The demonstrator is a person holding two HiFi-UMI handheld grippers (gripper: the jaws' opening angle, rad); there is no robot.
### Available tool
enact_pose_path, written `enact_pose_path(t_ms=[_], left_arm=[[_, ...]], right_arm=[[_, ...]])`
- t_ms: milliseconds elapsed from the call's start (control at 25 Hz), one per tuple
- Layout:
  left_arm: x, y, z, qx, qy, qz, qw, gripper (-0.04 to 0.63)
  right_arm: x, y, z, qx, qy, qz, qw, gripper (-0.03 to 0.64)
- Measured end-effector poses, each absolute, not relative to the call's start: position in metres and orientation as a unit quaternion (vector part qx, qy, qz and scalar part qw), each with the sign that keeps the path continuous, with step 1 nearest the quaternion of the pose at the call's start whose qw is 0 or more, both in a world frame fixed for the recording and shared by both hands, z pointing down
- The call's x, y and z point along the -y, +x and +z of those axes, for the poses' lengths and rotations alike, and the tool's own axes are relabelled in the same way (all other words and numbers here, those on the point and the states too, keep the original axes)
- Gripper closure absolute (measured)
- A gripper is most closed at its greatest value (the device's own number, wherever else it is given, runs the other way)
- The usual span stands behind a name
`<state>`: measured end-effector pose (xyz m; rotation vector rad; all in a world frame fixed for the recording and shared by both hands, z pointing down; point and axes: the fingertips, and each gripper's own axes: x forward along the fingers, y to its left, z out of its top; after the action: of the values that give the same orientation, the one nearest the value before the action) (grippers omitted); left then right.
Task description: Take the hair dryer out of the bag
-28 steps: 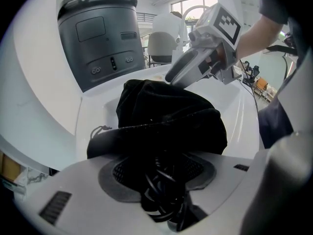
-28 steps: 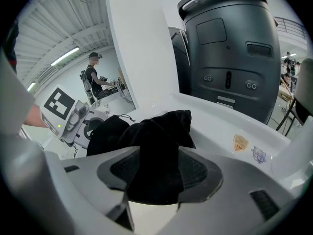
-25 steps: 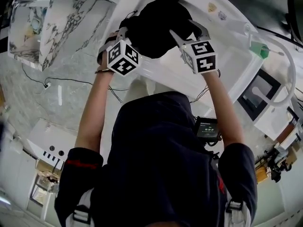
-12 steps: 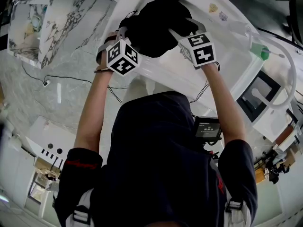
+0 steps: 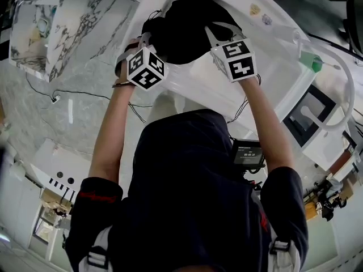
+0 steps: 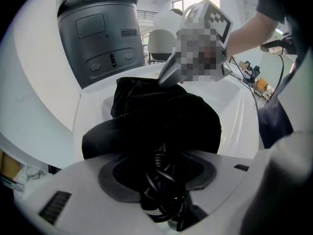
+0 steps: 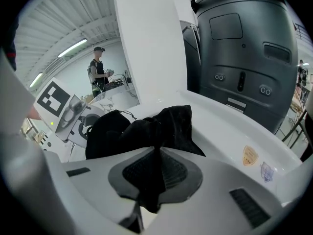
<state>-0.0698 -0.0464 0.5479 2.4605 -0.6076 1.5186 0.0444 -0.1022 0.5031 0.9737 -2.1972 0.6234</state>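
The black cloth bag (image 5: 184, 24) lies slumped on the white table (image 5: 266, 78) between both grippers. My left gripper (image 6: 164, 180) is at the bag's left side, its pads closed on a bundle of coiled black cord (image 6: 164, 195) that comes out of the bag's mouth. The hair dryer's body is hidden in the dark folds. My right gripper (image 7: 154, 175) has just been closing and now pinches a fold of the bag's fabric (image 7: 168, 126) flat between its pads. In the head view, the left gripper (image 5: 148, 37) and right gripper (image 5: 212, 32) flank the bag.
A tall dark grey machine (image 7: 244, 48) stands behind the bag at the table's far edge. Two stickers (image 7: 249, 155) lie on the white surface to the right. A marble counter (image 5: 68, 21) sits off to the left. A person (image 7: 98, 72) stands far back.
The right gripper shifted slightly in toward the bag and its jaws went from open to closed on the fabric, pulling the bag's top up a little. The left gripper stayed put.
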Motion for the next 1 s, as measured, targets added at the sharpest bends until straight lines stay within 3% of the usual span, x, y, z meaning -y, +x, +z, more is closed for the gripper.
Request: enact_pose_path(t_ms=[1000], left_arm=[[0.043, -0.068, 0.539, 0.221, 0.836, 0.492, 0.100, 0.388]], right_arm=[[0.102, 0.059, 0.498, 0.832, 0.387, 0.231, 0.325, 0.578]])
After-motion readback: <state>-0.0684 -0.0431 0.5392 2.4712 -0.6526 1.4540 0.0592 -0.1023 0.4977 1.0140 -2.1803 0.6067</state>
